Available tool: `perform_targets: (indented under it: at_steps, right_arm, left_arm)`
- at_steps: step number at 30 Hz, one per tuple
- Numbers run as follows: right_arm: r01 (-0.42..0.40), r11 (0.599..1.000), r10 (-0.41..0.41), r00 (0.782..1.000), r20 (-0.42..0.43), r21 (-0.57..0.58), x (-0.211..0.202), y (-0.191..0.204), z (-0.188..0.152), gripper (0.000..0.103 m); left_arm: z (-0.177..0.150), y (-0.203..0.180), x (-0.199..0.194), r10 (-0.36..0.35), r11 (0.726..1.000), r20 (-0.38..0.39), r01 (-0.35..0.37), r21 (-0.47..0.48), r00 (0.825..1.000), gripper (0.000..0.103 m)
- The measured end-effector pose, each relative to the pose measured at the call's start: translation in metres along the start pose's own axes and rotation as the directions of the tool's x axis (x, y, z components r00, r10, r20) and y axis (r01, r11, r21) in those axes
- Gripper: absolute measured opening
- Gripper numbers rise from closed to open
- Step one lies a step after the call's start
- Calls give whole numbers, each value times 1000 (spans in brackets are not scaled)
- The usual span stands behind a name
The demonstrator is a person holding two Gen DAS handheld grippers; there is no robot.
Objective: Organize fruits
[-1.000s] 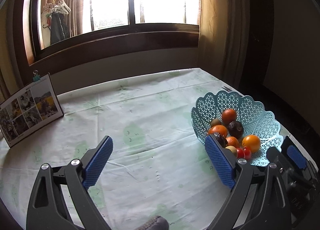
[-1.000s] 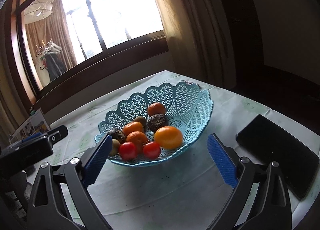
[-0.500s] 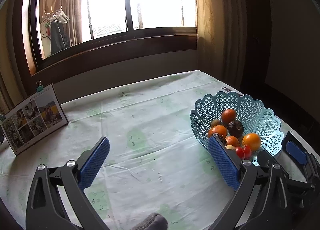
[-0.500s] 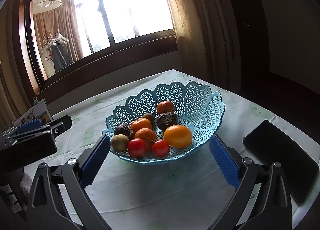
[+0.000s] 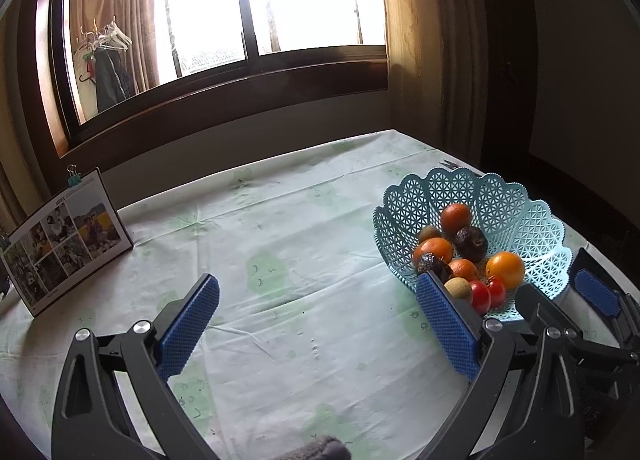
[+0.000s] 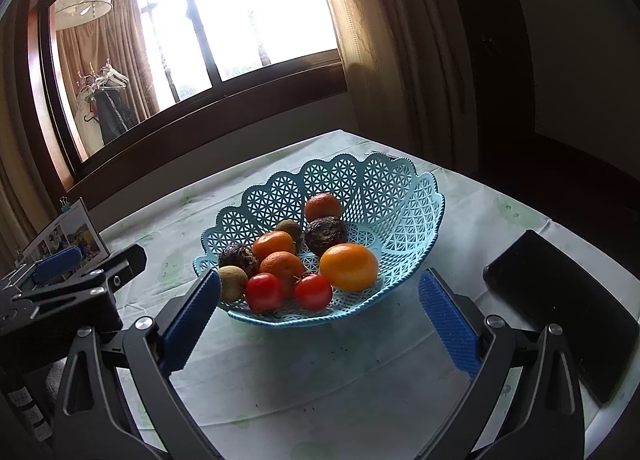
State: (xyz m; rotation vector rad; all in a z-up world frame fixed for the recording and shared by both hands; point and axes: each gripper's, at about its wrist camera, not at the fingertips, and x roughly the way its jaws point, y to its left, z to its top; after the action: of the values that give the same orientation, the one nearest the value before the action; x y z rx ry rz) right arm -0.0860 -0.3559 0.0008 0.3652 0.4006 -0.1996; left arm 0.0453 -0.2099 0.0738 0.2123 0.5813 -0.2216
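Now | both hand-held grippers, left (image 5: 318, 324) and right (image 6: 320, 318), spread wide, empty | scalloped lattice plastic basket (image 6: 404, 196) holds round fruits (image 6: 349, 266) | only right view shows flat black slab (image 6: 560, 308) on worktop (image 6: 320, 372)

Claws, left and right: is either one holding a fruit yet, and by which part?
Nothing is held. The left claw and right claw are both open, and all fruit sits in the light blue plastic lattice basket.

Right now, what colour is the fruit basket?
Light blue lattice plastic basket with a scalloped rim; clearest in the right wrist view.
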Motion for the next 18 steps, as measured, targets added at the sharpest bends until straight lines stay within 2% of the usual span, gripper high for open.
perform_targets:
  at_steps: [5, 12, 18]
  right_arm:
    - [3, 1000, -3, 1000, -6, 3, 1, 0, 0, 100]
    - [3, 1000, -3, 1000, -11, 4, 2, 0, 0, 100]
    - [3, 1000, -3, 1000, -11, 7, 3, 0, 0, 100]
  left_arm:
    - [-1, -2, -1, 27, 999, 14, -28, 22, 1000, 98]
    - [-1, -3, 0, 34, 999, -6, -33, 35, 999, 98]
    - [-17, 14, 0, 56, 998, -64, -54, 37, 996, 98]
